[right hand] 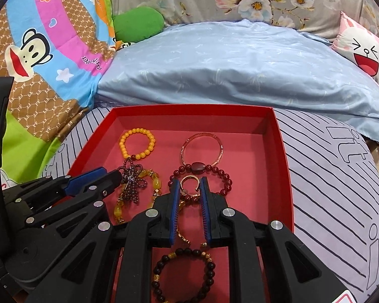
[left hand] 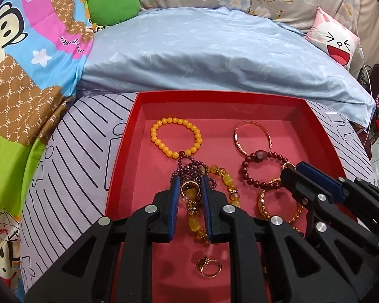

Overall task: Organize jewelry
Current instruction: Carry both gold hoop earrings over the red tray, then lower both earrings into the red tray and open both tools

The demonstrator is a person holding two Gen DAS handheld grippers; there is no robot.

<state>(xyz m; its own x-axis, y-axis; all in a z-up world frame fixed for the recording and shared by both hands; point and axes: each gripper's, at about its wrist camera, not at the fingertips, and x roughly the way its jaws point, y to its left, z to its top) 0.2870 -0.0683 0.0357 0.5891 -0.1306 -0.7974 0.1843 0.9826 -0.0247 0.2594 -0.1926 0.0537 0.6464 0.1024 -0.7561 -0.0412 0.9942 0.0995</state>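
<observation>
Bedding fills the background: a pale blue quilt, a cartoon monkey blanket, and a striped grey sheet under the red tray where all the jewelry lies.

Left gripper is down low in the tray, its blue pads parted, and a gold ring sits right between the tips, on top of the tangle of small purple beads and the amber bead bracelet. From the right wrist view that same gripper comes in from the left, and I cannot tell there whether the pads touch anything.

Right gripper also stands parted, framing another gold ring that lies on the dark red bead bracelet. No squeeze on it yet, by the look of it.

Elsewhere, the yellow bead bracelet and the thin rose-gold bangle lie toward the far wall, apart from each other. A gold bangle sits near the right gripper, a double ring lies under the left one, and a black bead bracelet rests near the front edge.

My read: this is the picking stage, each gripper lined up on a ring in the pile. Next move calls for closing gently on the ring alone, then lifting straight up, because the beads beneath could snag and drag the tangle along.
</observation>
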